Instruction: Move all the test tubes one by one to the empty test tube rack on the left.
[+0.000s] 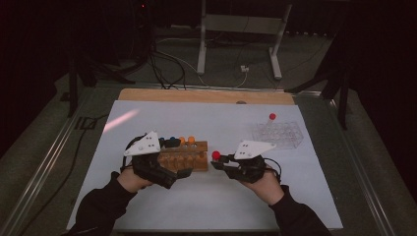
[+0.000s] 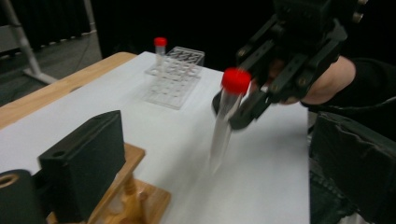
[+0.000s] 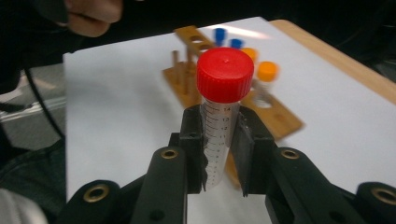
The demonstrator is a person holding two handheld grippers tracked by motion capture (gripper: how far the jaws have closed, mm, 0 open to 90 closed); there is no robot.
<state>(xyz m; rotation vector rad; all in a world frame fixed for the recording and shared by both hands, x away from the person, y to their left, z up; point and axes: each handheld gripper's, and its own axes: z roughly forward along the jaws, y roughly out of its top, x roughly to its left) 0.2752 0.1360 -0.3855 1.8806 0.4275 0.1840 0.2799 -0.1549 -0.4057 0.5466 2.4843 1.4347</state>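
Observation:
My right gripper (image 1: 221, 161) (image 3: 219, 123) is shut on a clear graduated tube with a red cap (image 3: 225, 74) (image 1: 216, 155), held upright above the white mat just right of the wooden rack (image 1: 189, 156) (image 3: 280, 119). That rack carries tubes with blue caps (image 3: 219, 35) and orange caps (image 3: 267, 71). My left gripper (image 1: 179, 172) (image 2: 217, 149) rests at the rack's near left side, jaws wide open and holding nothing. In the left gripper view the right gripper (image 2: 252, 105) and its red-capped tube (image 2: 236, 80) hang ahead.
A clear plastic rack (image 1: 278, 133) (image 2: 175, 77) stands at the back right of the white mat (image 1: 206, 201), with one red-capped tube (image 1: 272, 117) (image 2: 160, 42) upright in it. A wooden board edge (image 1: 206, 96) borders the far side. Cables and a metal stand lie beyond.

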